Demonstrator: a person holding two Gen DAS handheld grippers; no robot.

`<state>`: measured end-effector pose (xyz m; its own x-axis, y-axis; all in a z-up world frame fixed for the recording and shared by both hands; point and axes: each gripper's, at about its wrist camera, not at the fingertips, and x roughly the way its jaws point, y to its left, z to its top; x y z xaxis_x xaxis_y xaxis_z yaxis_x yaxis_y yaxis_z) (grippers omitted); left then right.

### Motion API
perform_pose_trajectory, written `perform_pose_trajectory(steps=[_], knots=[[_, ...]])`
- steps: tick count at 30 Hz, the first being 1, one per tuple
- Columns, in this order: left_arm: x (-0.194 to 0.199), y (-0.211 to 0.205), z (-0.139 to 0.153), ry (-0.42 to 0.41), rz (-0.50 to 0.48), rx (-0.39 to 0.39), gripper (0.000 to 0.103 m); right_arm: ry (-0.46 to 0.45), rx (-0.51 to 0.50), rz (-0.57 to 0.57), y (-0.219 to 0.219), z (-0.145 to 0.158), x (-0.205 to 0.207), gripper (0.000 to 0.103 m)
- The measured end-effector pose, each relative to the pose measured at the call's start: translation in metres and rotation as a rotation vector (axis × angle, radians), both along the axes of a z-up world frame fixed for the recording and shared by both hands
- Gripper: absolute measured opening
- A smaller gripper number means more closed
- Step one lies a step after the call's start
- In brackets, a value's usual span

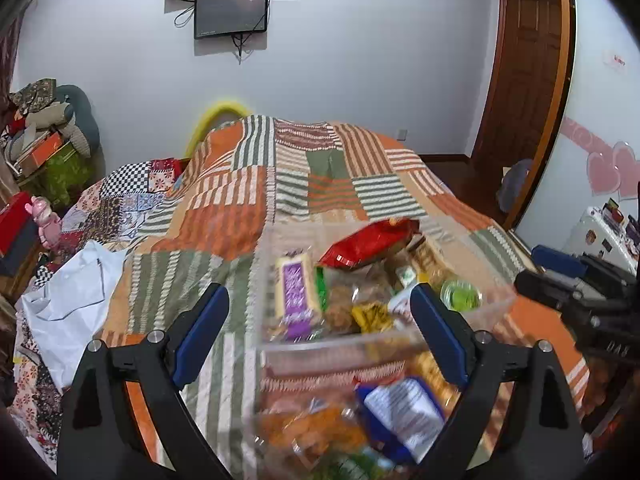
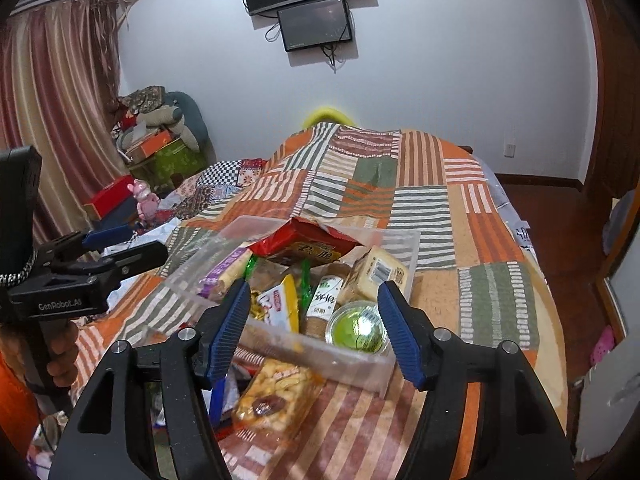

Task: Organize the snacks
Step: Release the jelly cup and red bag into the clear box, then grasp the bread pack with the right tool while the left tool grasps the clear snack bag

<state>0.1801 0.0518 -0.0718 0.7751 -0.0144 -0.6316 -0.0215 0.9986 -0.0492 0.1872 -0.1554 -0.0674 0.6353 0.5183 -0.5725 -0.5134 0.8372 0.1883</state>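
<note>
A clear plastic bin (image 2: pixel 352 364) full of snacks sits on the patchwork bedspread (image 2: pixel 400 184). In it lie a red packet (image 2: pixel 308 246), a green-lidded cup (image 2: pixel 357 330), a yellow-white packet (image 2: pixel 282 308) and a purple-labelled pack (image 1: pixel 295 292). In front of the bin lie a peanut-snack bag (image 2: pixel 276 396) and a blue-white packet (image 1: pixel 404 412). My right gripper (image 2: pixel 314 328) is open and empty over the bin's near wall. My left gripper (image 1: pixel 320 336) is open and empty above the bin (image 1: pixel 340 346); it also shows at the left of the right wrist view (image 2: pixel 116 240).
A white plastic bag (image 1: pixel 68 304) lies on the bed's left side. Boxes, a pink toy (image 2: pixel 146 200) and clutter stand by the curtain at left. Two screens (image 2: pixel 308 4) hang on the far wall. A wooden door (image 1: pixel 528 60) is at right.
</note>
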Motion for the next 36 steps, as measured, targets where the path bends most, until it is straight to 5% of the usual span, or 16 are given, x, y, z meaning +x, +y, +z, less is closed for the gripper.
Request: perform_pose_trajectory(steps=[16, 36], knots=[[-0.051, 0.028, -0.053, 0.106, 0.025, -0.004, 0.093, 0.085, -0.045, 0.037, 0.017, -0.036, -0.021, 0.063], [-0.045, 0.028, -0.102, 0.203, -0.004, -0.064, 0.093, 0.19, -0.117, 0.053, 0.042, -0.076, -0.014, 0.065]])
